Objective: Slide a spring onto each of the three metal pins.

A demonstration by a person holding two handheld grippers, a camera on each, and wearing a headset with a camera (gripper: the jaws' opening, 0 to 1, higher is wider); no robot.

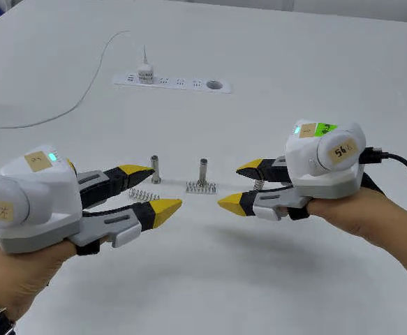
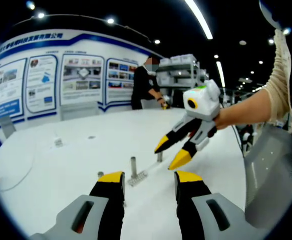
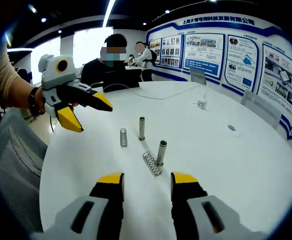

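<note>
Left claw [image 1: 158, 187]: hand-held, jaws parted, nothing between them, yellow tips aimed toward the right claw [image 1: 239, 185]. Right claw: hand-held, jaws likewise spread and empty, black cable [image 1: 405, 174] trailing from its rear. First metal pin [image 1: 155, 169]: upright on the white table [image 1: 203, 279], just beyond the left claw's upper tip. First loose spring [image 1: 144, 195]: lying flat, close ahead of the left claw's tips, beside that pin. Second metal pin [image 1: 202, 171]: upright, between the two claws and slightly beyond them. Second loose spring [image 1: 201, 187]: lying flat at the foot of the second pin. Third metal pin [image 2: 159, 156]: upright below the right claw's tips in the left gripper view. Coil [image 1: 259, 185]: seen in the head view just behind the right claw's jaws, possibly a spring on the third pin. Power strip [image 1: 172, 82]: far beyond both claws, white adapter [image 1: 145, 72] plugged in.
</note>
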